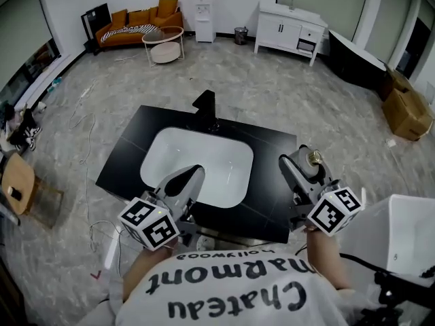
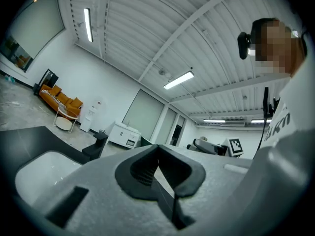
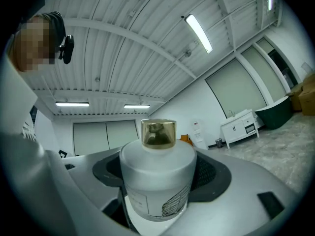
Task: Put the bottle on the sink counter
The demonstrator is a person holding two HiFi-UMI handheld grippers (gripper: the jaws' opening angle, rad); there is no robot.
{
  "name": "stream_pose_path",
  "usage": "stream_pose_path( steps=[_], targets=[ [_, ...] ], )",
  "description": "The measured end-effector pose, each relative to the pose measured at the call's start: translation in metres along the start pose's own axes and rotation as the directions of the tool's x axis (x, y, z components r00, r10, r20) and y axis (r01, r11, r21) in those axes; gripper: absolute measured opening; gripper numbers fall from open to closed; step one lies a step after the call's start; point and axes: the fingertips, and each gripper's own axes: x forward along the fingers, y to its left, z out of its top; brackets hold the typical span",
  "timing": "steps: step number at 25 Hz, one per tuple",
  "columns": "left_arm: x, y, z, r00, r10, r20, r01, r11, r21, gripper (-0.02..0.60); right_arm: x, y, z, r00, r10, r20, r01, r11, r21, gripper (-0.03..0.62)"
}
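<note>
A frosted white bottle (image 3: 156, 178) with a gold cap (image 3: 158, 133) stands between the pads of my right gripper (image 3: 160, 191), which is shut on it. In the head view the bottle (image 1: 312, 161) shows at the tip of the right gripper (image 1: 306, 172), tilted up, over the right end of the black sink counter (image 1: 268, 145). My left gripper (image 1: 192, 176) hovers over the front edge of the white basin (image 1: 197, 165). Its dark pads (image 2: 160, 176) meet with nothing between them, so it is shut and holds nothing.
A black faucet (image 1: 206, 107) stands at the back of the basin. A white tub-like fixture (image 1: 401, 240) sits at the right. Farther off are an orange sofa (image 1: 136, 22), a round table (image 1: 163, 43), a white cabinet (image 1: 289, 29) and cardboard boxes (image 1: 406, 111). Cables lie on the floor at the left.
</note>
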Motion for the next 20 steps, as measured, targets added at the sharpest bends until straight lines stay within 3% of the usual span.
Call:
stream_pose_path(
  steps=[6,10,12,20],
  targets=[
    [0.043,0.058,0.013,0.992,-0.080,-0.098,0.077,0.996,-0.035,0.015,0.073,-0.028,-0.010,0.998,-0.062,-0.022,0.062,0.998,0.024,0.339],
    [0.059,0.104,0.012,0.989,-0.076,-0.128,0.072,0.997,-0.037,0.015,0.120,-0.050,-0.027,0.993,-0.104,-0.047,0.106,0.994,0.027,0.339],
    [0.066,0.124,0.007,0.987,-0.071,-0.142,0.068,0.997,-0.029,0.015,0.140,-0.064,-0.038,0.990,-0.125,-0.065,0.127,0.992,0.027,0.339],
    [0.088,0.177,-0.035,0.957,-0.102,-0.272,0.073,0.991,-0.114,0.015,0.196,-0.120,-0.088,0.969,-0.204,-0.142,0.212,0.976,0.046,0.339]
  ],
)
